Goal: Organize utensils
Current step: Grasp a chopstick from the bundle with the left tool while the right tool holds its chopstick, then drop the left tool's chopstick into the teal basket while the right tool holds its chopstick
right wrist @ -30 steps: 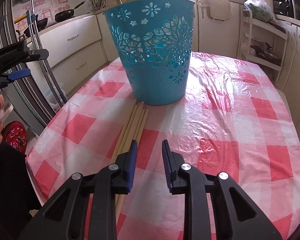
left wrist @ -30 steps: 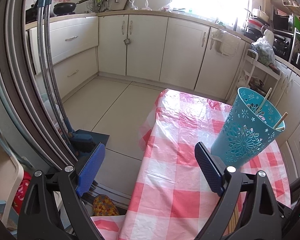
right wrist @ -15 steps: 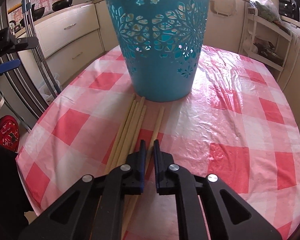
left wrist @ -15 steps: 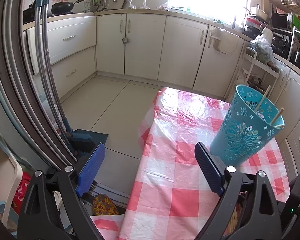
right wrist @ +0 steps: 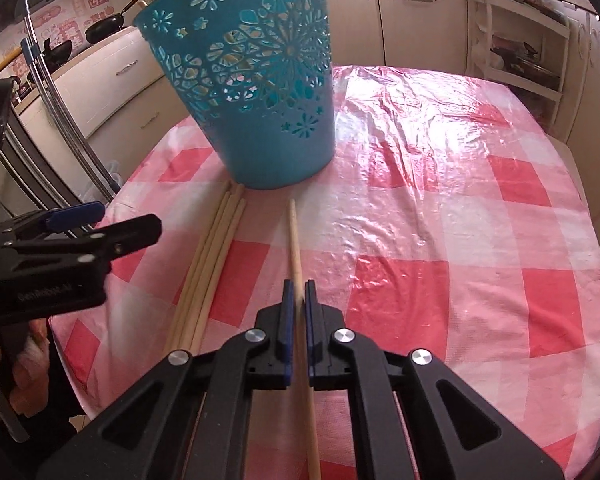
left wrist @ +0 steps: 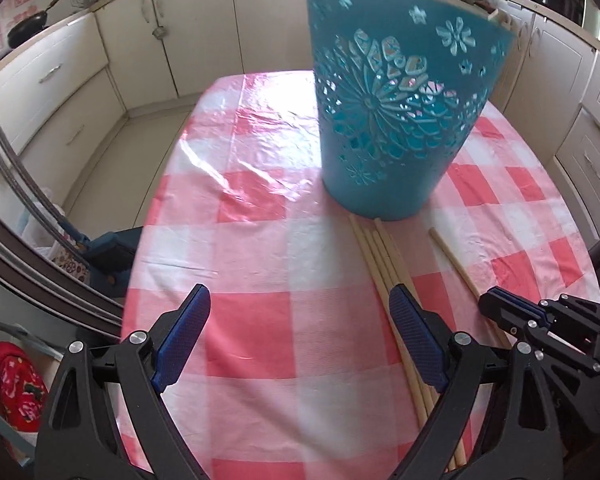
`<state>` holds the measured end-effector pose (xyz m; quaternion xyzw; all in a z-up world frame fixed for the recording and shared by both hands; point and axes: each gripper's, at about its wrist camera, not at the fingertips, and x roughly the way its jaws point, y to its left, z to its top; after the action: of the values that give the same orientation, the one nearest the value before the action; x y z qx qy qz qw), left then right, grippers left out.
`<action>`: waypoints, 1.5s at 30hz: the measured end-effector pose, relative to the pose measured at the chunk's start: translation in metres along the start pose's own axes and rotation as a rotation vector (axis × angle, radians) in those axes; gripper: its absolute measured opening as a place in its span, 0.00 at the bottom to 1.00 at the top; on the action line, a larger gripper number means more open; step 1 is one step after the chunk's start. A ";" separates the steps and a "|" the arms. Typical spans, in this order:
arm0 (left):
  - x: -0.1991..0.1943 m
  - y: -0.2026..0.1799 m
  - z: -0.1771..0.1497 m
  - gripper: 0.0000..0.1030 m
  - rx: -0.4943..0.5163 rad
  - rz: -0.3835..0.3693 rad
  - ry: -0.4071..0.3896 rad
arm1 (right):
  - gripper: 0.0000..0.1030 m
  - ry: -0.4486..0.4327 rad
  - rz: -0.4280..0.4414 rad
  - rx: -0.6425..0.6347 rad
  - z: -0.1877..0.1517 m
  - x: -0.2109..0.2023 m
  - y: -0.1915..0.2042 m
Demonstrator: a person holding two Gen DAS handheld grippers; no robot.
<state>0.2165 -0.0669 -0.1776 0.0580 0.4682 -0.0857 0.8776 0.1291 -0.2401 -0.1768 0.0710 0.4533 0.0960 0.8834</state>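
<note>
A teal perforated basket (right wrist: 252, 92) stands on the red-and-white checked tablecloth (right wrist: 440, 216); it also shows in the left wrist view (left wrist: 396, 112), with chopstick ends above its rim. My right gripper (right wrist: 297, 294) is shut on one wooden chopstick (right wrist: 294, 236), held apart from the others; this chopstick also shows in the left wrist view (left wrist: 452, 260). A bundle of several chopsticks (right wrist: 212, 256) lies on the cloth in front of the basket, also in the left wrist view (left wrist: 384, 264). My left gripper (left wrist: 300, 320) is open and empty over the cloth, its right finger above the bundle.
Cream kitchen cabinets (left wrist: 160, 40) run around the back. A white rack (right wrist: 516, 40) stands at the right. Metal poles and a mop (left wrist: 40, 216) stand off the table's left edge. A frying pan (right wrist: 108, 24) sits on the counter.
My right gripper has shut on one chopstick and drawn it away from the bundle. My left gripper has swung in from the table's left edge to over the cloth, close to the basket.
</note>
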 end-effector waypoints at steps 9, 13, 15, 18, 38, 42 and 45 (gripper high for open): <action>0.023 -0.008 0.003 0.84 -0.013 0.010 0.050 | 0.06 0.008 0.036 0.020 0.000 0.001 -0.003; 0.030 -0.009 0.003 0.84 -0.016 0.023 0.067 | 0.06 0.012 0.044 0.030 0.001 0.001 -0.005; 0.031 -0.009 0.005 0.84 -0.014 0.035 0.068 | 0.06 0.012 0.045 0.032 0.001 0.001 -0.006; 0.035 -0.008 0.005 0.84 -0.014 0.048 0.083 | 0.06 0.011 0.043 0.031 0.002 0.001 -0.007; 0.027 -0.002 0.011 0.04 0.003 -0.143 0.062 | 0.06 -0.025 -0.018 -0.036 0.007 0.008 0.005; 0.017 0.007 0.009 0.04 -0.006 -0.154 0.051 | 0.06 -0.024 -0.032 -0.060 0.007 0.009 0.007; -0.001 0.016 0.007 0.04 -0.028 -0.178 0.041 | 0.06 -0.026 -0.025 -0.059 0.006 0.009 0.006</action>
<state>0.2246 -0.0519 -0.1726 0.0055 0.4905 -0.1555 0.8575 0.1385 -0.2329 -0.1790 0.0404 0.4396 0.0973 0.8920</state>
